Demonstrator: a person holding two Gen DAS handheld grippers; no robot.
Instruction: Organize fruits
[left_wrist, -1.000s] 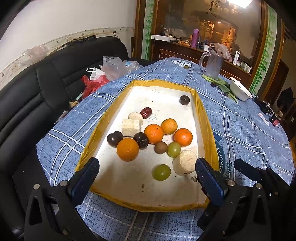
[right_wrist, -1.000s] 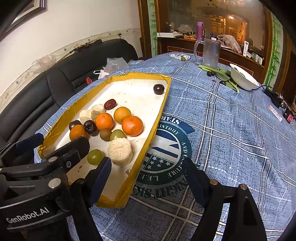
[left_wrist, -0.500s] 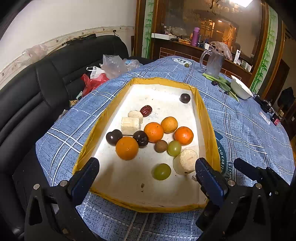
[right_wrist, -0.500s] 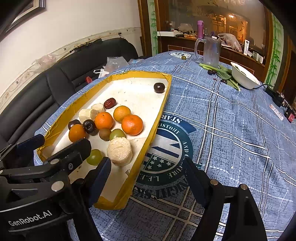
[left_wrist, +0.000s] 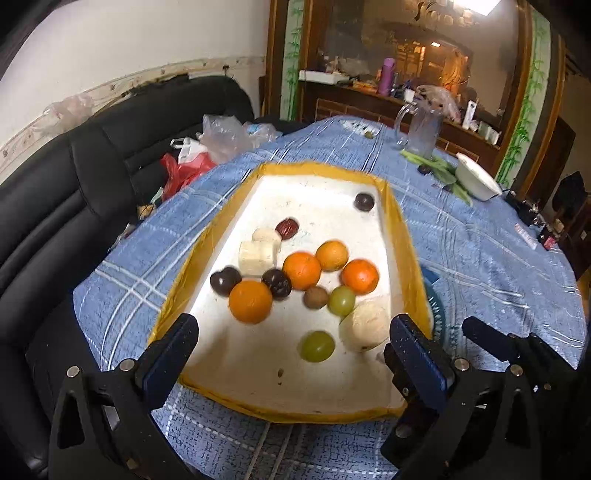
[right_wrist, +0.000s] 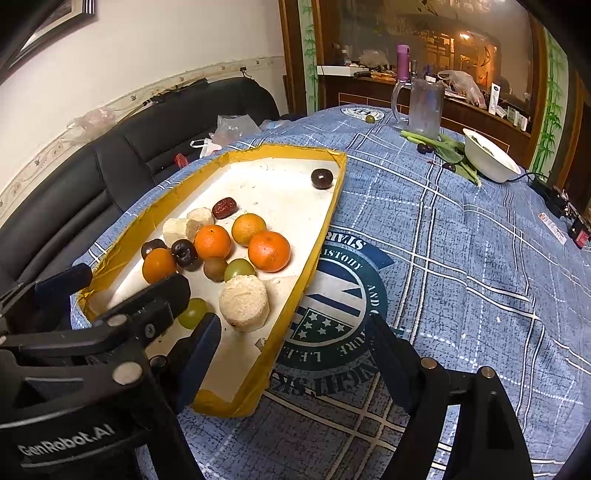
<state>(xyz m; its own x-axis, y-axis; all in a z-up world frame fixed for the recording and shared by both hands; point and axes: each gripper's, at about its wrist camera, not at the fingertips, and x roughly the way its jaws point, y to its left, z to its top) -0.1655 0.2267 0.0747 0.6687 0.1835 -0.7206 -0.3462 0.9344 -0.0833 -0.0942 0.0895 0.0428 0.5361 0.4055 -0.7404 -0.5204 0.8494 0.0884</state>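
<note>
A yellow-rimmed white tray (left_wrist: 400, 229) (right_wrist: 317, 243) lies on the blue checked tablecloth. It holds several oranges (left_wrist: 250, 301) (right_wrist: 269, 251), two green grapes (left_wrist: 317, 345) (right_wrist: 239, 268), dark plums (left_wrist: 225, 280) (right_wrist: 321, 178), a red date (left_wrist: 287, 228), a brown kiwi (left_wrist: 316, 297) and pale round cakes (left_wrist: 365, 329) (right_wrist: 243, 302). My left gripper (left_wrist: 295, 347) is open and empty above the tray's near end. My right gripper (right_wrist: 295, 350) is open and empty over the tray's right rim; the left gripper's body (right_wrist: 110, 325) shows in its view.
A black sofa (left_wrist: 74, 177) with plastic bags (left_wrist: 221, 138) stands left of the table. At the far side are a glass jug (right_wrist: 421, 107), green vegetables (right_wrist: 450, 153), a white bowl (right_wrist: 491, 160) and loose small fruits. Small items lie at the right edge (right_wrist: 554, 229).
Both grippers have drawn back slightly from the tray and risen a little; the tray looks a bit farther off. The fruits have not moved. Both stay open.
</note>
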